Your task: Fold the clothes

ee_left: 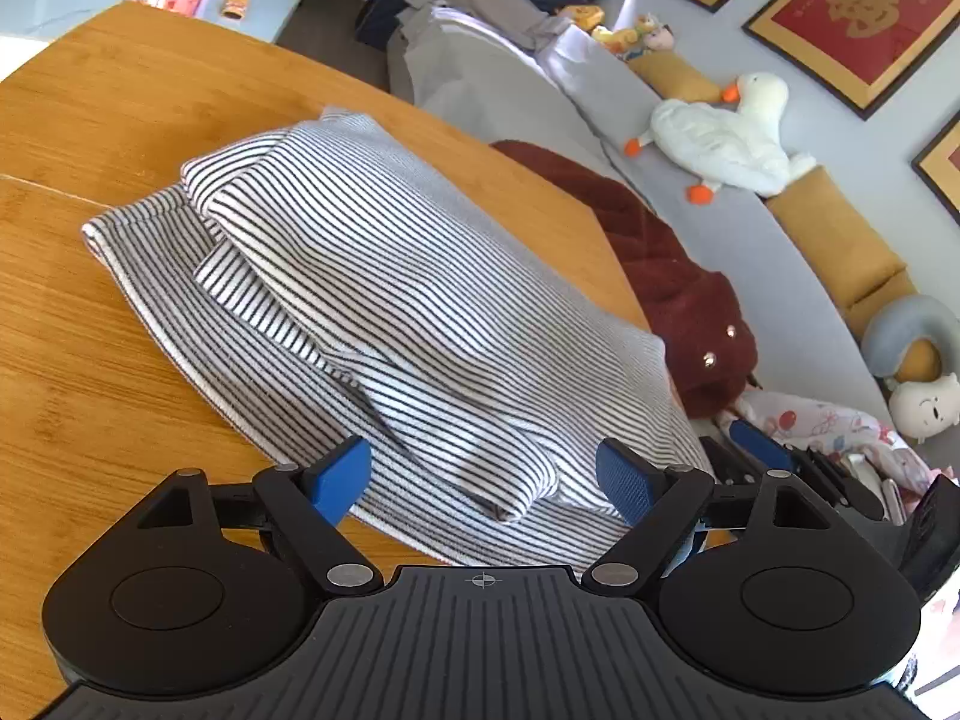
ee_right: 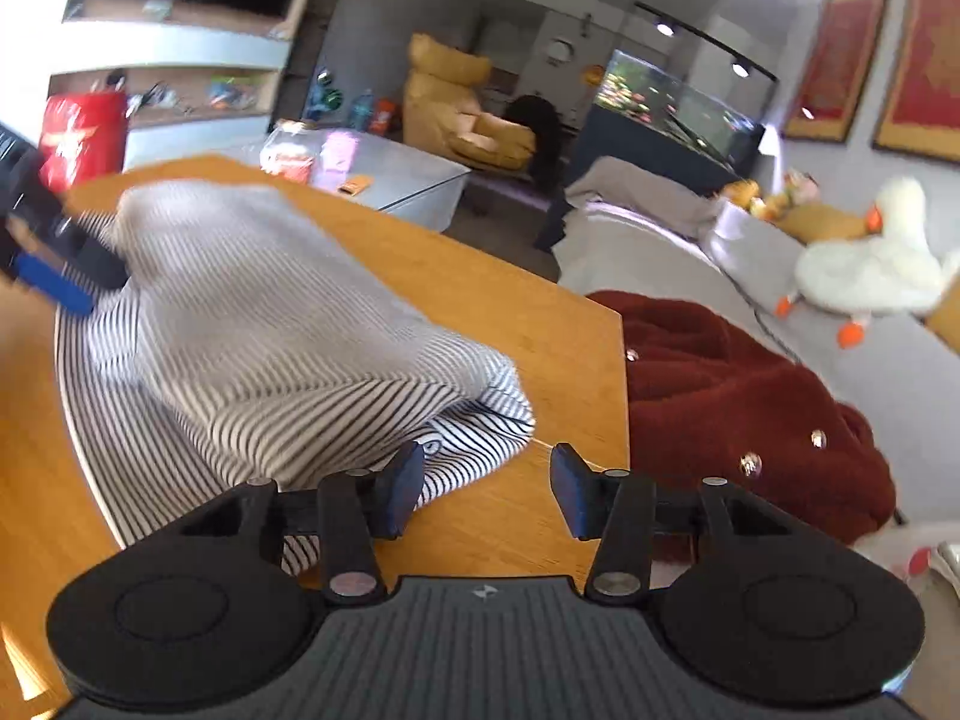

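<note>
A black-and-white striped garment [ee_left: 372, 312] lies bunched and partly folded on the wooden table [ee_left: 90, 312]. My left gripper [ee_left: 483, 477] is open, its blue fingers on either side of the garment's near folded edge, holding nothing. In the right wrist view the same garment [ee_right: 270, 330] lies left of centre. My right gripper [ee_right: 485, 489] is open and empty above bare table [ee_right: 516, 324] by the garment's near corner. The left gripper's blue finger [ee_right: 54, 285] shows at the far left, at the garment's edge. The right gripper's finger [ee_left: 759, 444] shows in the left wrist view.
A dark red fuzzy garment [ee_right: 738, 396] lies on the grey sofa [ee_right: 660, 258] just past the table's right edge. A white plush goose [ee_left: 720, 138] and yellow cushions sit on the sofa. A low grey table [ee_right: 408, 174] with a jar stands beyond.
</note>
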{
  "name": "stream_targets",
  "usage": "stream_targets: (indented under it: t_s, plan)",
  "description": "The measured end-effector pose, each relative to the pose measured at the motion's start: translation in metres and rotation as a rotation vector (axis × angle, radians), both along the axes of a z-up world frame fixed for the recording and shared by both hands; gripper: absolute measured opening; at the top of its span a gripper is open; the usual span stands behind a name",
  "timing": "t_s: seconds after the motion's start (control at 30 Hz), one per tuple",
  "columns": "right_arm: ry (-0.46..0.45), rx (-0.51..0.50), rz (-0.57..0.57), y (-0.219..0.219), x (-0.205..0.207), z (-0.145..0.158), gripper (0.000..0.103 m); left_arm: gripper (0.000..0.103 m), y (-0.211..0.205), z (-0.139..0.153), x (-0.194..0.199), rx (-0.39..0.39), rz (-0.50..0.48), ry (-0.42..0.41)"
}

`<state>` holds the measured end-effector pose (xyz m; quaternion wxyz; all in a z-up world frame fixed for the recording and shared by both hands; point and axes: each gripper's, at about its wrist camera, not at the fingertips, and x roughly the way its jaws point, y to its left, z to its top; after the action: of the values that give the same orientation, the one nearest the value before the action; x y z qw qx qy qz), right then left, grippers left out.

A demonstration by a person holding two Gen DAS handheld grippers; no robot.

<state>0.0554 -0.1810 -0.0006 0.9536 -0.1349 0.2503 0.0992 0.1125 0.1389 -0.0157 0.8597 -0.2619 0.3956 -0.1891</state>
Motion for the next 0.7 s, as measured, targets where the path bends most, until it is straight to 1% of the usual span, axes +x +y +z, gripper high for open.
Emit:
stream_targets:
  t_s: [0.07,0.1,0.17,0.2,0.27,0.3,0.33,0.43,0.5,0.53,0.57,0.6,0.63,0.7]
  plan:
    - [0.015,0.133,-0.009,-0.015,-0.006,0.011,0.053,0.088,0.010,0.007,-0.001,0.005,0.066,-0.041]
    - [0.021,0.188,-0.006,-0.022,-0.009,0.015,0.054,0.089,0.015,0.012,0.000,0.024,0.115,-0.067]
    - [0.037,0.275,0.025,-0.027,-0.016,0.018,0.054,0.091,0.022,0.021,0.006,0.086,0.187,-0.130]
    - [0.044,0.313,0.047,-0.028,-0.020,0.019,0.054,0.093,0.026,0.026,0.010,0.120,0.220,-0.163]
    - [0.068,0.383,0.112,-0.022,-0.024,0.018,0.054,0.095,0.026,0.033,0.025,0.194,0.248,-0.220]
    - [0.085,0.415,0.155,-0.017,-0.023,0.016,0.054,0.096,0.025,0.034,0.034,0.220,0.257,-0.233]
    - [0.101,0.446,0.197,-0.012,-0.023,0.015,0.054,0.096,0.024,0.032,0.043,0.227,0.256,-0.229]
    - [0.120,0.454,0.248,0.011,-0.015,0.004,0.055,0.096,0.019,0.022,0.070,0.226,0.236,-0.189]
    - [0.164,0.452,0.227,0.019,0.002,-0.007,0.055,0.096,0.012,0.013,0.076,0.239,0.222,-0.154]
    - [0.166,0.427,0.209,0.017,0.008,-0.010,0.054,0.095,0.009,0.009,0.077,0.246,0.216,-0.135]
    - [0.161,0.396,0.189,0.013,0.014,-0.013,0.052,0.095,0.006,0.007,0.074,0.248,0.207,-0.125]
    - [0.157,0.365,0.169,0.010,0.019,-0.016,0.046,0.095,0.005,0.006,0.068,0.246,0.197,-0.120]
    - [0.152,0.334,0.149,0.007,0.024,-0.018,0.044,0.095,0.004,0.005,0.061,0.230,0.179,-0.111]
    - [0.133,0.269,0.101,0.000,0.031,-0.021,0.044,0.095,0.005,0.006,0.043,0.148,0.132,-0.086]
